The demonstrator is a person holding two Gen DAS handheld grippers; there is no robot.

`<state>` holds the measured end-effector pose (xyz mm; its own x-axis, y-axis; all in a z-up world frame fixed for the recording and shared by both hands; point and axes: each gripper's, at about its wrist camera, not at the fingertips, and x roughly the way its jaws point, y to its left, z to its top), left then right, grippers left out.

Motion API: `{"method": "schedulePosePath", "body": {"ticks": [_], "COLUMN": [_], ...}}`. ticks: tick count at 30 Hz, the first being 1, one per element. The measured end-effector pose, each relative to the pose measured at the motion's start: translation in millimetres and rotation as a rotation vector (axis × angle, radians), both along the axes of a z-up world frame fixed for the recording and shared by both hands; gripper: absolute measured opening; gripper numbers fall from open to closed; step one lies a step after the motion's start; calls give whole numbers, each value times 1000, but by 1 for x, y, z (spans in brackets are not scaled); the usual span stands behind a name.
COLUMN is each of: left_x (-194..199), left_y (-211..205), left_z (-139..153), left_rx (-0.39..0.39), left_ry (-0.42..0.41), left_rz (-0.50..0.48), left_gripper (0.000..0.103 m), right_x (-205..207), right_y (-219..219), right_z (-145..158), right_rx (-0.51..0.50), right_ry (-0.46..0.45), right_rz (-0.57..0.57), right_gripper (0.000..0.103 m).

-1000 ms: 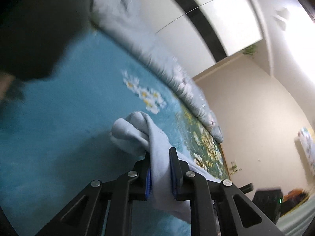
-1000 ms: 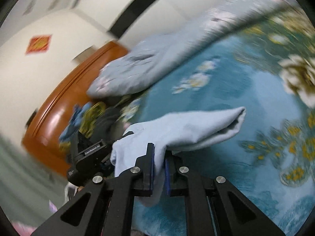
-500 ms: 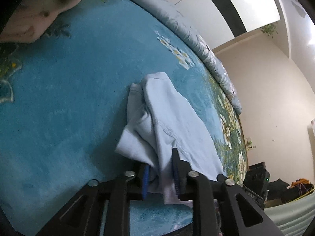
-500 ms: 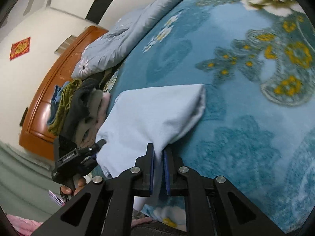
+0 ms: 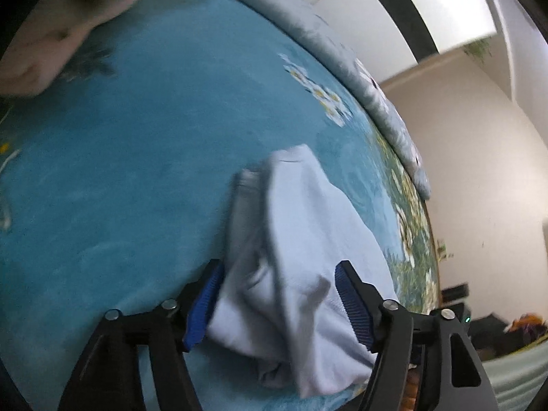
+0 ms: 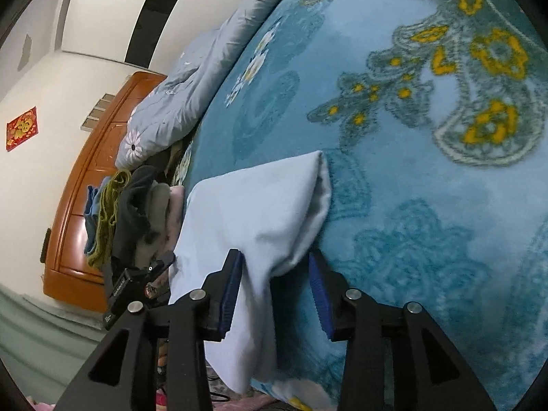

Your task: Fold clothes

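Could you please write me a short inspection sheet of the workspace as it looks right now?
Surface: teal floral blanket covering a bed.
Job's things: light blue garment, folded, lying on the blanket.
Clutter: pile of clothes beside the garment; grey quilt along the far edge.
Grippers: left gripper and right gripper have just been opening; cloth lies loose between the pads.
Cables: nothing seen.
Surroundings: wooden headboard, pale walls, red wall hanging.

A: What is the support?
B: A bed under a teal floral blanket [image 6: 428, 205].
A: And lying on it?
B: A folded pale-blue garment [image 6: 260, 212]; at its 9 o'clock a heap of clothes [image 6: 130, 212]; at 11 o'clock a rumpled grey-blue quilt [image 6: 191, 78]
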<state>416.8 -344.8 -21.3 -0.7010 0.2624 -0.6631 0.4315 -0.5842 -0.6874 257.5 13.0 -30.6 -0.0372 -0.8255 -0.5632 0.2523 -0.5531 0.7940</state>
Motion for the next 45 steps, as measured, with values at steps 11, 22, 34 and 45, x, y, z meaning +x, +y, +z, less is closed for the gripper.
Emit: {"method": "schedulePosePath", "body": {"ticks": [11, 22, 34, 45], "left_x": [-12, -15, -21, -6], "left_y": [10, 12, 37, 50], "left_z": [3, -7, 3, 26], "left_rx": [32, 146, -26, -111], "left_ry": [46, 54, 29, 81], "left_rz": [-116, -114, -152, -173], "left_gripper": [73, 73, 53, 22], "right_x": [-20, -52, -22, 0], "right_y": [-34, -43, -24, -17], "right_z": [20, 28, 5, 37], "right_rx": [32, 200, 9, -41], "right_ry": [50, 129, 42, 104], "right_rz": [101, 156, 83, 89], "right_gripper": [23, 24, 28, 11]}}
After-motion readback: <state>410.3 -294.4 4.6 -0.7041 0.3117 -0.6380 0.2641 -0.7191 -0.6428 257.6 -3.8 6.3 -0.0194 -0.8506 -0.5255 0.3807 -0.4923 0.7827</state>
